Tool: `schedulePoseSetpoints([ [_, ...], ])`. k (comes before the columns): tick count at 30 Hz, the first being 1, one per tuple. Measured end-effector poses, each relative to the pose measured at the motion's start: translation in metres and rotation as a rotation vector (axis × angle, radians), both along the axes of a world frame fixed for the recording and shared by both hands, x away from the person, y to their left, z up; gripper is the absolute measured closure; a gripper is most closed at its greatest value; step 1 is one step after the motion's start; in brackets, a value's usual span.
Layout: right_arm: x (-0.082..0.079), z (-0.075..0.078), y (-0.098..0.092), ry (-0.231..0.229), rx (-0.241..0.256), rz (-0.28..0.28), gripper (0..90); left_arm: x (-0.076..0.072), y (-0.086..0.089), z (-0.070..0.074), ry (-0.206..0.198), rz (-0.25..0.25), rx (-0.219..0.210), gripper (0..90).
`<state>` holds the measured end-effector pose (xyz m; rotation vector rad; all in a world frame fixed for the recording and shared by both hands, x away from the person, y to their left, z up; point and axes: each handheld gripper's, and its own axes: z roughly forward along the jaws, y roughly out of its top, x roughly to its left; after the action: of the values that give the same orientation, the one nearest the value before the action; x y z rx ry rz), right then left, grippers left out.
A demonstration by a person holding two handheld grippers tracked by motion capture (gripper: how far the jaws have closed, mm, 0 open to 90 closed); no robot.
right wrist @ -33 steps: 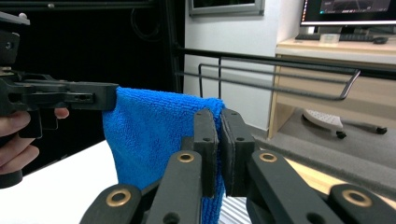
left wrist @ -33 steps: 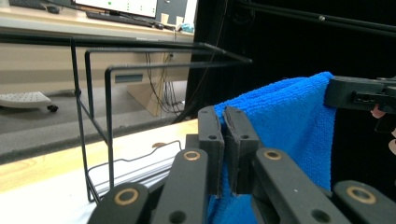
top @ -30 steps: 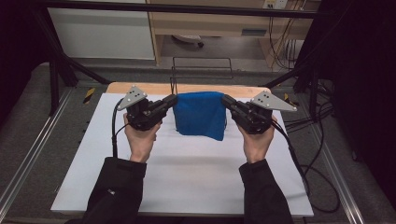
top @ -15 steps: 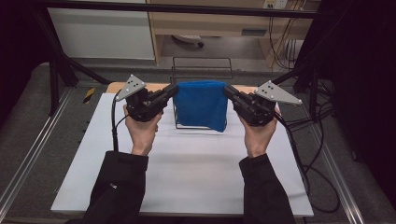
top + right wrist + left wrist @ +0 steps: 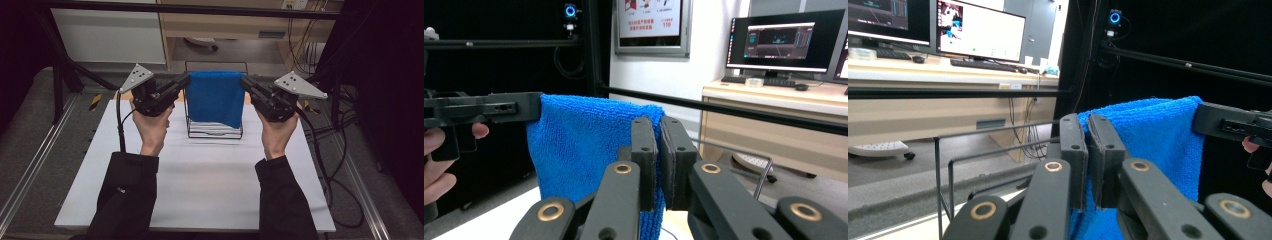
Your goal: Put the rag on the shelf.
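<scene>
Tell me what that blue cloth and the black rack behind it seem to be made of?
The blue cloth looks like soft microfibre or terry: its surface shows a fuzzy, looped pile and it hangs limp in folds. The black rack seems to be thin bent metal wire with a dark matte coating, though painted steel is only a guess.

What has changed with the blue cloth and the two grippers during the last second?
Both grippers, left and right, carried the blue terry cloth up and away from the person, so that it now hangs above the black wire rack. Each gripper stays shut on a top corner of the cloth. The rack and the white table did not move.
</scene>
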<state>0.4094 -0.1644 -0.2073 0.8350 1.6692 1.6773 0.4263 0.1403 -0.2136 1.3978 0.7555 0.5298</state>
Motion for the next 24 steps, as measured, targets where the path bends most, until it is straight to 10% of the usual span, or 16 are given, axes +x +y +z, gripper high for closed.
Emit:
schedulePoseSetpoints([
  [24, 0.026, 0.034, -0.002, -0.037, 0.021, -0.035, 86.3, 0.021, -0.009, 0.041, -0.046, 0.026, -0.015, 85.7],
])
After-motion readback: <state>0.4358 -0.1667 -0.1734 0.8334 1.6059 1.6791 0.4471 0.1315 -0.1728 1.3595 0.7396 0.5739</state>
